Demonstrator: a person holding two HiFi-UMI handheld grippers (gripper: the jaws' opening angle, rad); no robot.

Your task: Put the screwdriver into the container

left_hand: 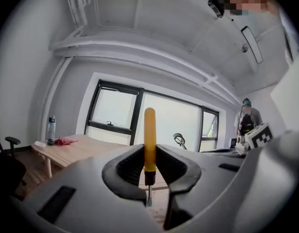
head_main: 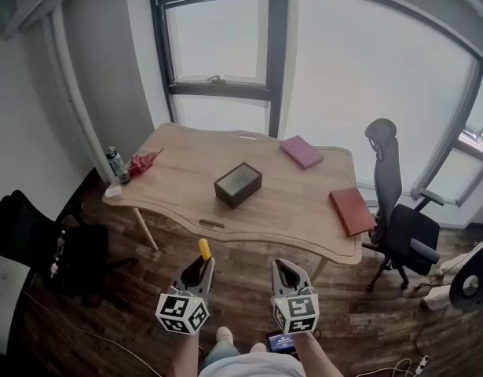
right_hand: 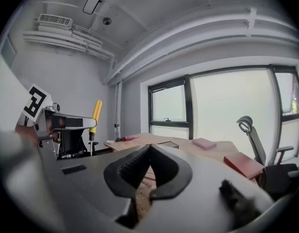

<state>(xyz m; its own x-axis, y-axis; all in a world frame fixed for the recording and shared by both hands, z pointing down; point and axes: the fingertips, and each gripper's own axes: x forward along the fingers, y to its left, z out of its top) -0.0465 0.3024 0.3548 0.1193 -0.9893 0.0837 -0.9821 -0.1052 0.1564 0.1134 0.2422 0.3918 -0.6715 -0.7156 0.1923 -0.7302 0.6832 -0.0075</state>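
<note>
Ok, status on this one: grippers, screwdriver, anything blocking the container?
Left gripper shut on screwdriver, handle up. Right gripper shut, empty. Container on table ahead, open top, nothing blocking it.

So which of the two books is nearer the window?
The pink book, lying farther back; the red book sits nearer the viewer, further right.

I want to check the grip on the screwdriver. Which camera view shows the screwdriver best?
The left gripper view: the screwdriver stands upright and close, yellow handle clamped between the jaws, tip down. The head view shows only its yellow handle top; the right gripper view shows its handle small, at the left.
</note>
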